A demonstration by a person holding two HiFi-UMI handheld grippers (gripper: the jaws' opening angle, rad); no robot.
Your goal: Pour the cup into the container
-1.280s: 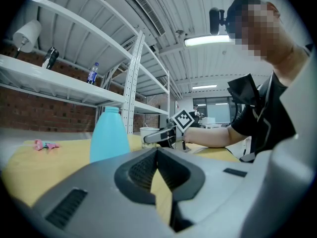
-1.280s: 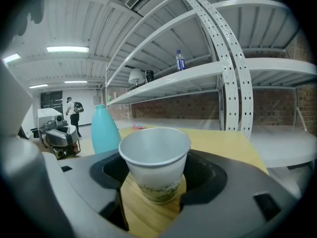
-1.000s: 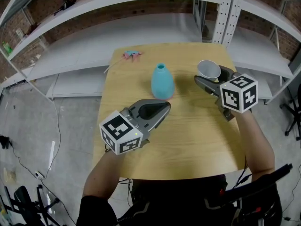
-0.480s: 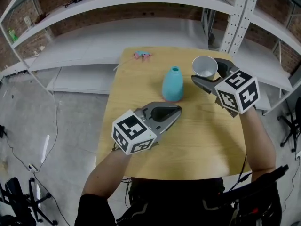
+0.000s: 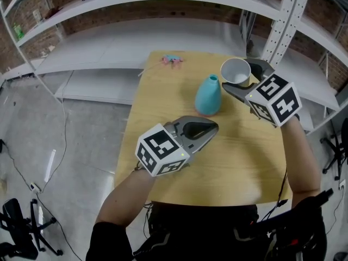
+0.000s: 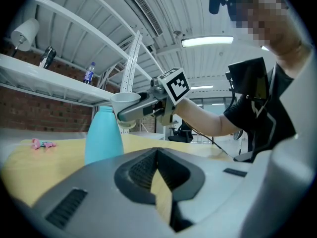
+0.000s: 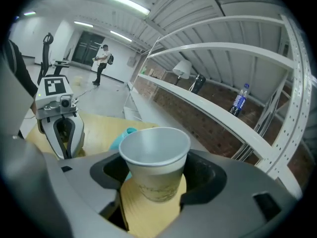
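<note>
A white paper cup (image 5: 235, 71) (image 7: 154, 161) (image 6: 125, 106) is held upright above the wooden table (image 5: 239, 162), with my right gripper (image 5: 238, 86) (image 7: 153, 197) shut on it. Just left of the cup stands the container, a light blue narrow-necked vase (image 5: 208, 94) (image 6: 103, 135); in the right gripper view only a sliver of it (image 7: 120, 139) shows behind the cup. My left gripper (image 5: 209, 129) (image 6: 159, 192) hovers low over the table in front of the vase, jaws together, holding nothing.
A small pink and blue object (image 5: 172, 60) (image 6: 41, 144) lies at the table's far left corner. White metal shelving (image 5: 136, 37) runs behind the table, with an upright post (image 5: 285, 18) at the right. Bottles (image 7: 238, 100) stand on an upper shelf.
The cup in my right gripper has moved a little closer to the vase's neck. My left gripper has stayed low in front of the vase. The head view has shifted.
</note>
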